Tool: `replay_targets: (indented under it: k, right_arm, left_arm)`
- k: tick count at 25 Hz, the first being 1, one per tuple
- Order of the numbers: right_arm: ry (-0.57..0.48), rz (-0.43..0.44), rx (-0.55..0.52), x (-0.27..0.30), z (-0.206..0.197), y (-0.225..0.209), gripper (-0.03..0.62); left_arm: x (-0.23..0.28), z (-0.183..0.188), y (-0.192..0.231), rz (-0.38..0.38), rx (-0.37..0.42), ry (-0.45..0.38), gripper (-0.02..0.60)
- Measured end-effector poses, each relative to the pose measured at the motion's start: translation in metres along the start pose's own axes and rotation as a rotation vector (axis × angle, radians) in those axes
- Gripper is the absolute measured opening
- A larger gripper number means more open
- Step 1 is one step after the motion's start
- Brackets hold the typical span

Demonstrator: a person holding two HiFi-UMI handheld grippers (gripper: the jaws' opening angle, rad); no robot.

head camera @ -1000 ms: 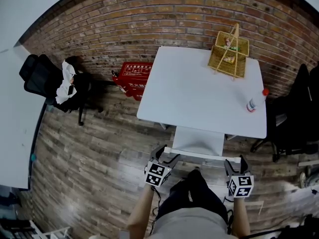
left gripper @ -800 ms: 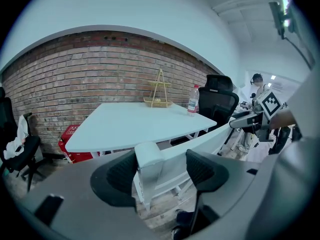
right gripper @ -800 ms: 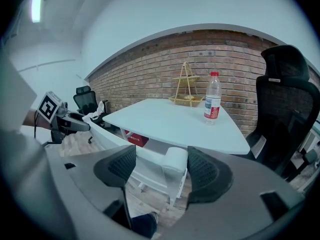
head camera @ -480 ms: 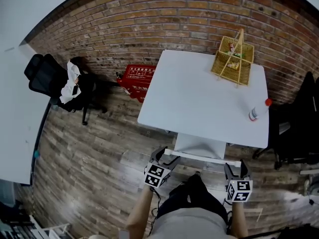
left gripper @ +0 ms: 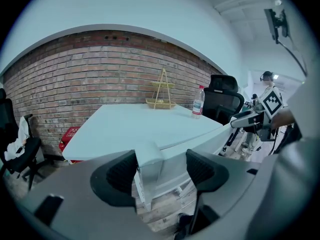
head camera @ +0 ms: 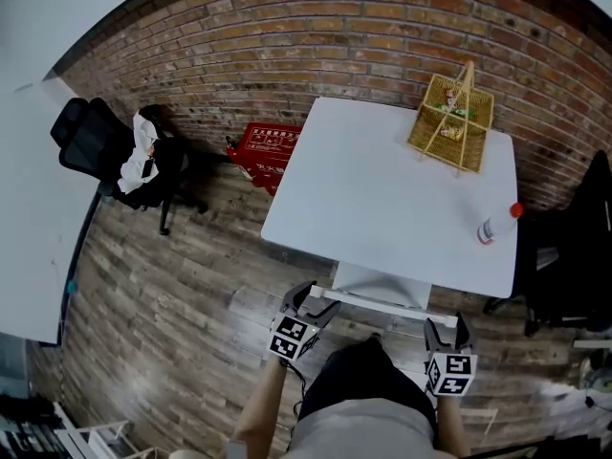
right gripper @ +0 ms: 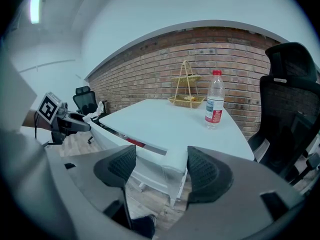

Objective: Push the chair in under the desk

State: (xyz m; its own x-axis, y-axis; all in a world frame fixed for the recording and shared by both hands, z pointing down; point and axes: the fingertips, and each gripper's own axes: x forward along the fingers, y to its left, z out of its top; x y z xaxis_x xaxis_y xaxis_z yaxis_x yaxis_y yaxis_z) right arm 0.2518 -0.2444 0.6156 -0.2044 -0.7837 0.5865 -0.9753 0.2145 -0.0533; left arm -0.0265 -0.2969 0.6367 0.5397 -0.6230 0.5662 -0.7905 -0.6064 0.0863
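Brick wall (head camera: 316, 27) behind, plank floor (head camera: 172, 295) below; on these we list the following.

1. Desk (head camera: 382, 189): white, set near the wall. It carries a wicker basket (head camera: 451, 118) at its far right corner and a bottle (head camera: 494, 225) with a red cap near its right edge.
2. Chair (head camera: 381, 280): white, at the desk's near edge, its far part beneath the desktop. Its back rail runs crosswise just in front of us.
3. Left gripper (head camera: 308, 299): at the left end of that rail. Its own view shows the jaws spread, with the rail's white corner post standing between them, against the left jaw and apart from the right one.
4. Right gripper (head camera: 448, 328): at the right end of the rail. We note its jaws likewise spread, the corner of the chair between them, close to the right jaw, with a gap at the left.
5. Black office chair (head camera: 105, 156): well apart to the left, with white cloth draped on it.
6. Red box (head camera: 266, 146): on the floor by the wall, just beside the desk's far left corner.
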Motion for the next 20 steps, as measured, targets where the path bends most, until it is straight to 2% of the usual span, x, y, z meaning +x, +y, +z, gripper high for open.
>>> replay_targets:
  k: [20]
  right_arm:
    - [0.000, -0.014, 0.010, 0.028, 0.022, -0.005, 0.321]
  left_arm:
    - [0.026, 0.021, 0.027, -0.025, 0.013, -0.004, 0.319]
